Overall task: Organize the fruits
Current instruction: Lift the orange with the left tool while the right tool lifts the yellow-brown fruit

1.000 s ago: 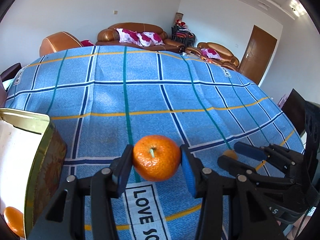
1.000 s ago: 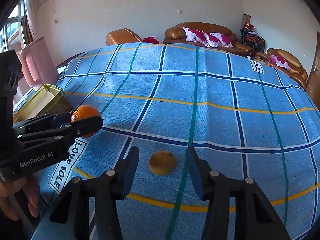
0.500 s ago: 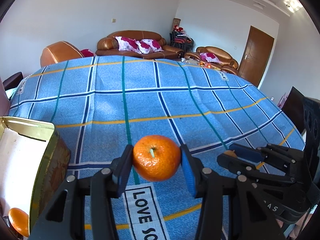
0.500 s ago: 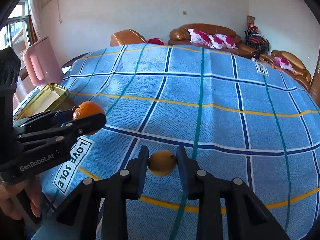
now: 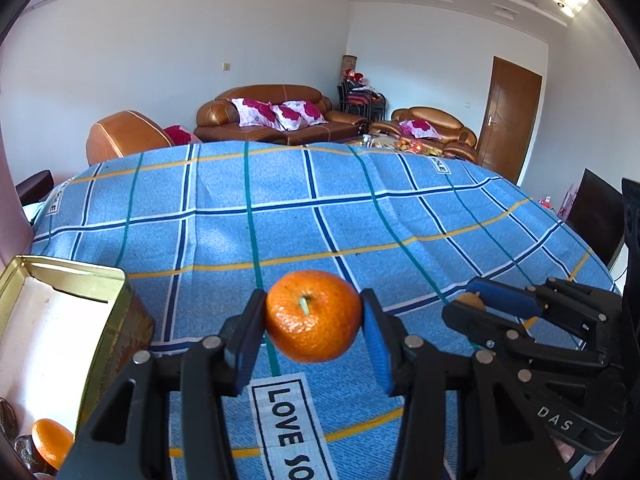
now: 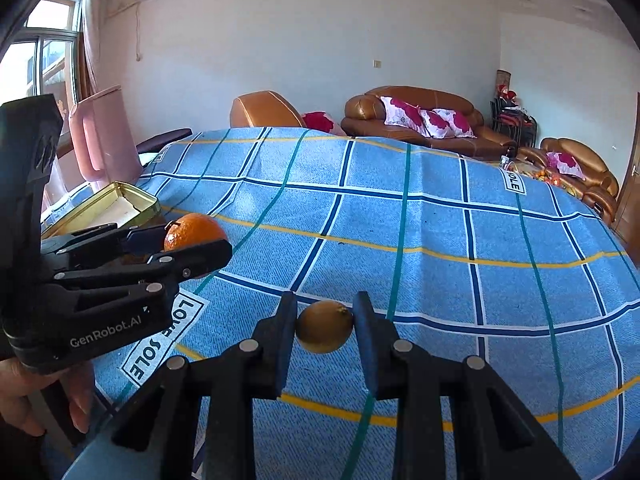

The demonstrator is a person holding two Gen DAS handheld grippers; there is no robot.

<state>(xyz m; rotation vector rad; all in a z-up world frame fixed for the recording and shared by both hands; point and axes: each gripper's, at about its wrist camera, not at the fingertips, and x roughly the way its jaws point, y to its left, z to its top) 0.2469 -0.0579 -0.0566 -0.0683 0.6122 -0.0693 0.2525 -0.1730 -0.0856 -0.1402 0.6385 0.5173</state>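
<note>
The left gripper (image 5: 314,320) was clamped on an orange mandarin (image 5: 313,316) just right of the gold tin (image 5: 116,320) – and the right gripper (image 6: 325,326), farther right of it, pinched a small brownish-yellow fruit (image 6: 325,327) above the blue cloth (image 6: 440,240).

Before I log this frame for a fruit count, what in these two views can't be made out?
- Left wrist view: the tin is cut off by the frame edge; besides one orange, its contents are unclear.
- Left wrist view: the brownish fruit is mostly hidden by the right gripper fingers.
- Right wrist view: the tin's inside is hidden by the left gripper.
- Both views: items by the far sofa are too small.
</note>
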